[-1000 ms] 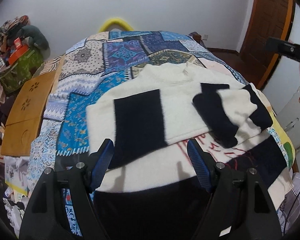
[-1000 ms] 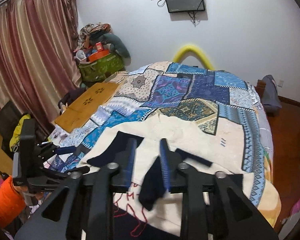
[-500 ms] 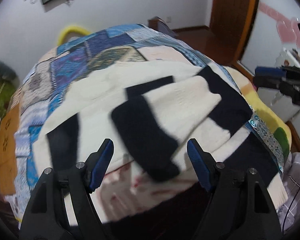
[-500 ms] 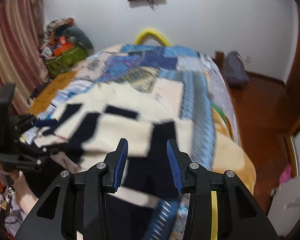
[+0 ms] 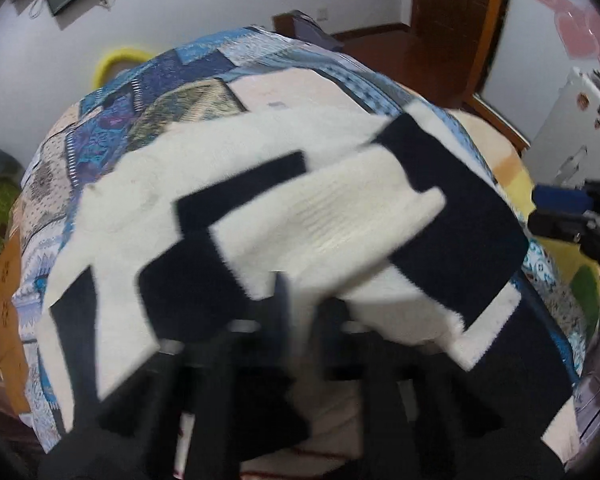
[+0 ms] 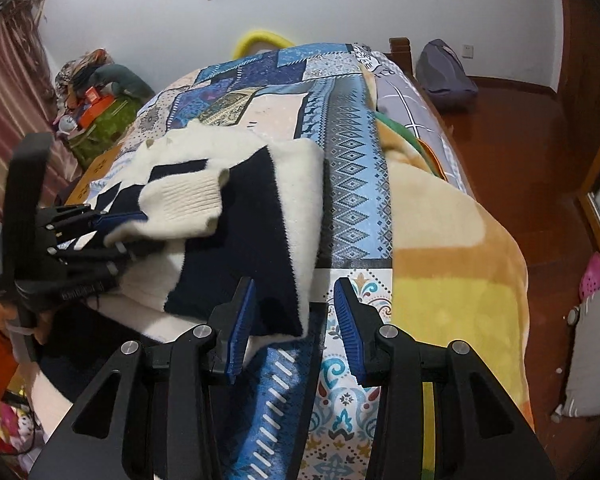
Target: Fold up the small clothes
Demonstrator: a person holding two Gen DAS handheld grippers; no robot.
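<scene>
A cream sweater with black blocks (image 5: 260,160) lies on the patchwork bedspread (image 5: 204,68); it also shows in the right wrist view (image 6: 260,216). Its right sleeve (image 5: 340,216) is folded over the body, cream cuff (image 6: 184,200) on top. My left gripper (image 5: 300,316) is blurred, its fingers close together on the sleeve; in the right wrist view (image 6: 120,232) it pinches the cuff's lower edge. My right gripper (image 6: 294,320) is open and empty over the sweater's right edge.
A beige and yellow blanket (image 6: 452,248) covers the bed's right side. A wooden tray (image 5: 4,288) lies at the left edge. Clutter (image 6: 96,96) is piled by the curtain. A wooden floor (image 6: 520,120) and a bag (image 6: 444,68) are beyond the bed.
My left gripper has closed from wide open onto the folded sleeve. My right gripper let go of the sleeve, opened and drew back to the sweater's right edge.
</scene>
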